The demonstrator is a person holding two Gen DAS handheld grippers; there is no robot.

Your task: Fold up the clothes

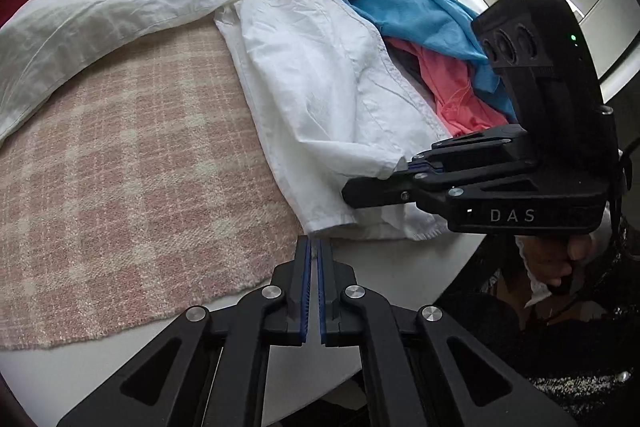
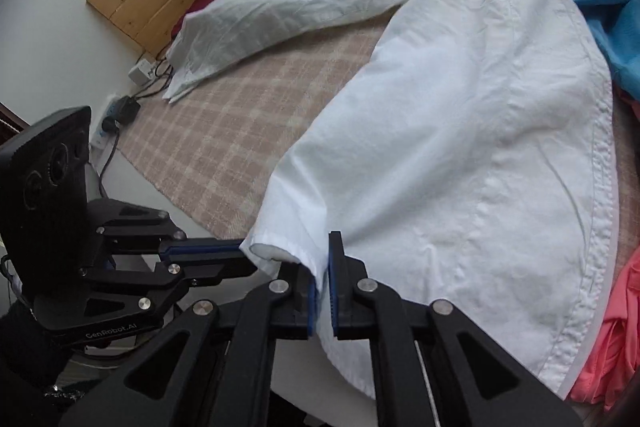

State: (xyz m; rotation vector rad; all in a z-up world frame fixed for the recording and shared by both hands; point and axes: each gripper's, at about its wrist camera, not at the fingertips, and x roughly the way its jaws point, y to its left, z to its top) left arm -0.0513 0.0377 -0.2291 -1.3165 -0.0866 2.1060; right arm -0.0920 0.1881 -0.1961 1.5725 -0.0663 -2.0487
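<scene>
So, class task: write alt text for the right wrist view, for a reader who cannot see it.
The right gripper pinches the near hem of a white shirt spread on a pink plaid cloth. The left gripper grips the same hem from the left, and blue and coral clothes lie at the right edge.

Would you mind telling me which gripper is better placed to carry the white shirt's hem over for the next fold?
Probably the right gripper: it pinches the white shirt hem, while the left gripper looks shut and empty.
</scene>
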